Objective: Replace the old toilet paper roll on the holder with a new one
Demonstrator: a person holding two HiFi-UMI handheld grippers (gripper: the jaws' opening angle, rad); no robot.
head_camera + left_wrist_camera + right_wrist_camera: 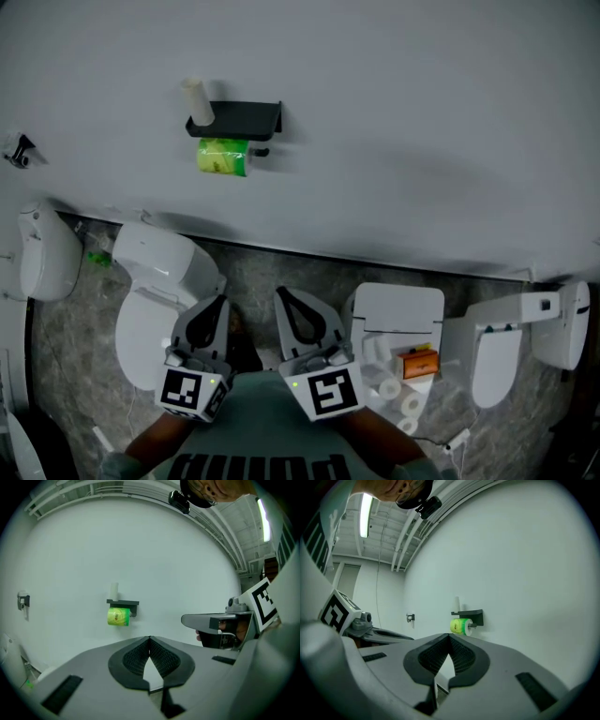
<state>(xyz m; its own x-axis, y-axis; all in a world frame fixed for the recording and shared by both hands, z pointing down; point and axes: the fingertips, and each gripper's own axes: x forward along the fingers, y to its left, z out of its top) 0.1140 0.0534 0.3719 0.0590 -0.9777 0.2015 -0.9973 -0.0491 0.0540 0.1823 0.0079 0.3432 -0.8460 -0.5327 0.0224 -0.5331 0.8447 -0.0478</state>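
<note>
Left gripper is fully closed, pad tips touching, nothing between them; right gripper is the same, closed and empty. From the head view I see both at 6 o'clock, side by side and pointing up-frame, with marker cubes nearest me. Pale wall fills the upper half. Grey marbled floor runs in a band below it. White toilet is at 8 o'clock, just beyond the left gripper. A second toilet sits at 4 o'clock, with loose white rolls and an orange box on it. A third white fixture is further toward 3 o'clock. Black holder is mounted on the wall at 11 o'clock, well apart from both grippers. Green-wrapped roll hangs on the holder's bar, just under the shelf. Bare cardboard tube stands upright on the shelf's left end. Small wall fitting is at 9 o'clock. In the left gripper view the green roll is at 10 o'clock from the jaw tips. In the right gripper view it is at 12 o'clock, just above them.
</note>
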